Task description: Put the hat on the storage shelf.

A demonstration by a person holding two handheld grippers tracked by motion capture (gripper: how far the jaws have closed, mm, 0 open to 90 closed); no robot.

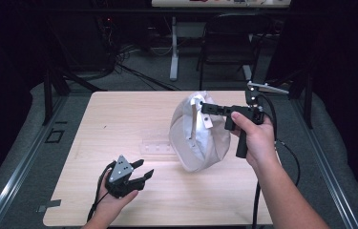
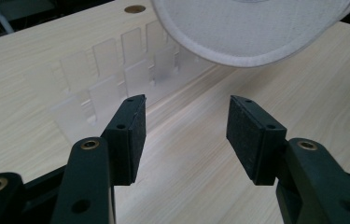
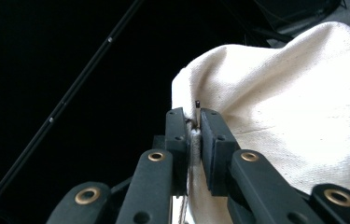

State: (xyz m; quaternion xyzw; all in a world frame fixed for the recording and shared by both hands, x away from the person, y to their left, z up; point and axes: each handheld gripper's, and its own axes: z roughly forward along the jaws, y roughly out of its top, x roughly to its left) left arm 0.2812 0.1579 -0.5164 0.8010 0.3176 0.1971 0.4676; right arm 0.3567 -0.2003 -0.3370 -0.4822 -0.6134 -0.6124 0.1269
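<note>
Counter (image 1: pixel 119 119) of pale wood stands in a dark room with a chair (image 1: pixel 229 38) behind. Right tongs (image 1: pixel 205 108) clamp a white cap (image 1: pixel 200 138) hanging above it; left tongs (image 1: pixel 143 172) gape empty near a clear rack (image 1: pixel 157 148).

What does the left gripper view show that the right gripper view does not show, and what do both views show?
The left gripper view shows the light wooden table, the clear plastic rack with small upright dividers on it, and the left gripper with its jaws apart and nothing between them. The right gripper view shows the right gripper with its jaws closed on a bunched edge of cloth, against a dark background. Both views show the white fabric cap; in the left gripper view its rounded brim hangs above the table.
</note>
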